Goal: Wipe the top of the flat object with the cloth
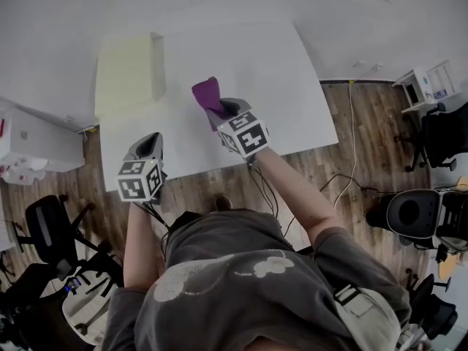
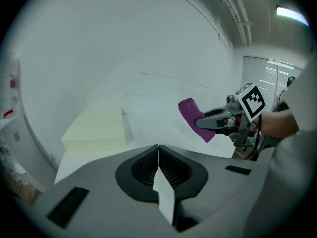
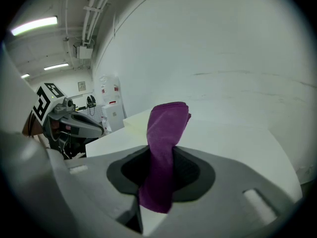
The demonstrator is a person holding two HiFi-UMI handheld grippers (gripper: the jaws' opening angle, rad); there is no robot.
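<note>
A pale yellow flat block (image 1: 126,75) lies at the table's far left corner; it also shows in the left gripper view (image 2: 95,129) and behind the cloth in the right gripper view (image 3: 141,122). My right gripper (image 1: 219,112) is shut on a folded purple cloth (image 1: 208,93) and holds it above the middle of the white table (image 1: 278,72), to the right of the block. The cloth (image 3: 164,148) stands up between the jaws. My left gripper (image 1: 150,145) is shut with nothing in it, over the table's near edge. From the left gripper view, the cloth (image 2: 194,118) hangs at the right.
The white table stands against a white wall. Around it on the wooden floor are a white cabinet (image 1: 29,141) at left, black office chairs (image 1: 44,229) at lower left, cables (image 1: 349,134) and more chairs (image 1: 417,214) at right.
</note>
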